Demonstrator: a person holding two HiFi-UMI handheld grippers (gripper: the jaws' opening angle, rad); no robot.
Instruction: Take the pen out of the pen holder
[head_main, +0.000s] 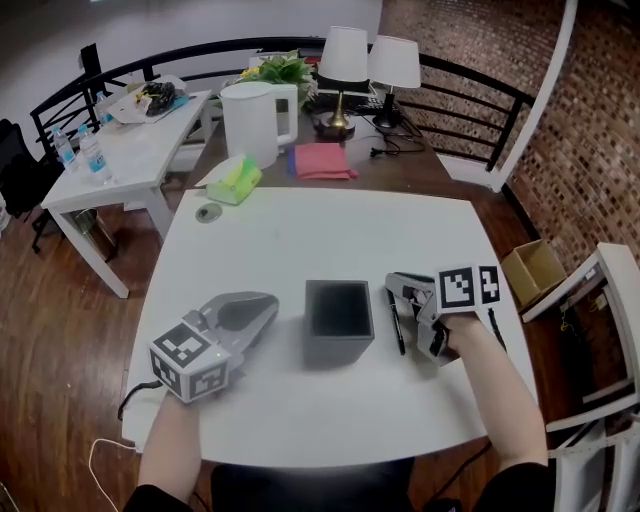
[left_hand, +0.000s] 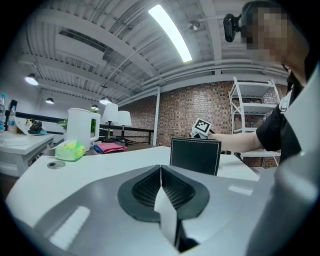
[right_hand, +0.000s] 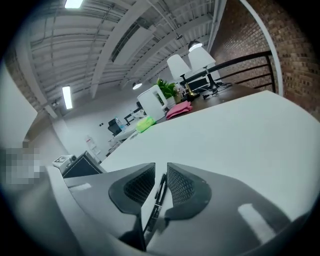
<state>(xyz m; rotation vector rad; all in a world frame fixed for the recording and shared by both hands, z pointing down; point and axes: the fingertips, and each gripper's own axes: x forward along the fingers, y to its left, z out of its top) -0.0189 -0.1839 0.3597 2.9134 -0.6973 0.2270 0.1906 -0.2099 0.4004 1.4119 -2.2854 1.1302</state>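
**Pen out of its holder, lying at the right jaws**

The pen (head_main: 396, 322) lies flat on the white counter (head_main: 330, 240), just beside the black pen holder (head_main: 338, 320) and clear of it. In my right gripper (head_main: 400, 283) view it runs along the narrow gap between the jaws, which stand slightly apart and, as I read it, no longer pinch it. My left gripper (head_main: 262, 305) rests on the far side of the holder, jaws together on nothing. To finish cleanly I would spread the right jaws wider, then draw straight back, so neither pad drags or rolls the pen.
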